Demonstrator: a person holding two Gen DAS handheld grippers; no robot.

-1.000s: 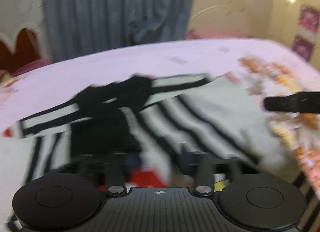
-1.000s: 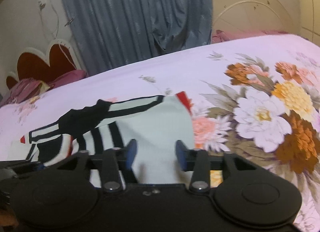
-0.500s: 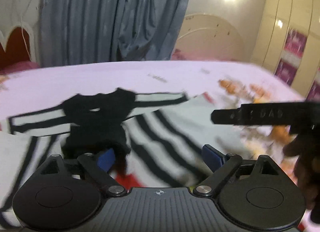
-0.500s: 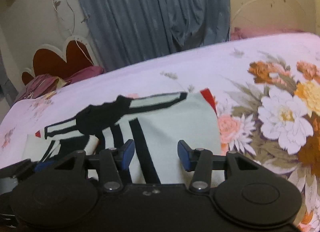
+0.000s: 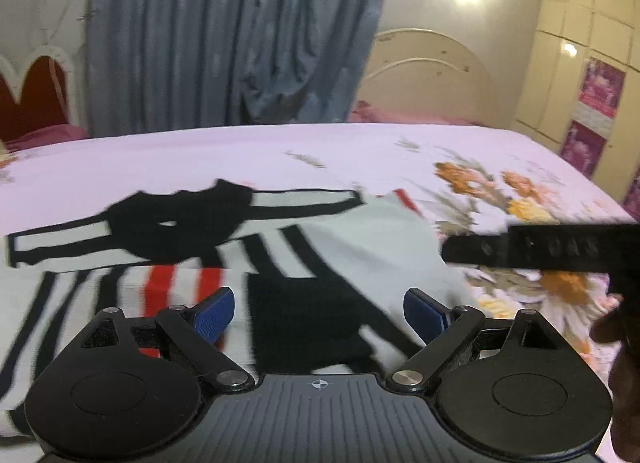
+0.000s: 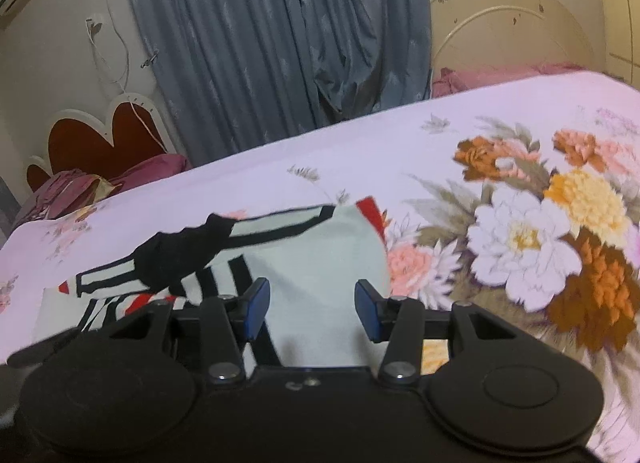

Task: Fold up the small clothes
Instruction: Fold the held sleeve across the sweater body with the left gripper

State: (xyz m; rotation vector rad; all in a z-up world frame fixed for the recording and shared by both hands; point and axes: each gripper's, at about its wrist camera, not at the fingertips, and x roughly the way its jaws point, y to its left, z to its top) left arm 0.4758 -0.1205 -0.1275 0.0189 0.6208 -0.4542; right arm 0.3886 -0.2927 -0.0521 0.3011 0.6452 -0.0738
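A small white garment [image 5: 360,239] with black and red stripes and a black collar lies partly folded on the bed; it also shows in the right wrist view [image 6: 316,251]. My left gripper [image 5: 318,313] is open wide and empty, just above the garment's near part. My right gripper [image 6: 310,311] is open and empty, over the garment's plain white right part. The right gripper's body [image 5: 540,249] shows as a black bar at the right of the left wrist view.
The bed has a pale pink sheet [image 6: 360,143] with large printed flowers [image 6: 532,239] to the right of the garment. Grey curtains [image 5: 224,35], a headboard [image 6: 500,23] and pink pillows [image 6: 80,183] lie beyond the bed. Wardrobe doors [image 5: 592,63] stand at far right.
My left gripper has opened wide and let go of the garment, then lifted back. The garment now lies folded over, with a black patch toward me. My right gripper has opened a little wider.
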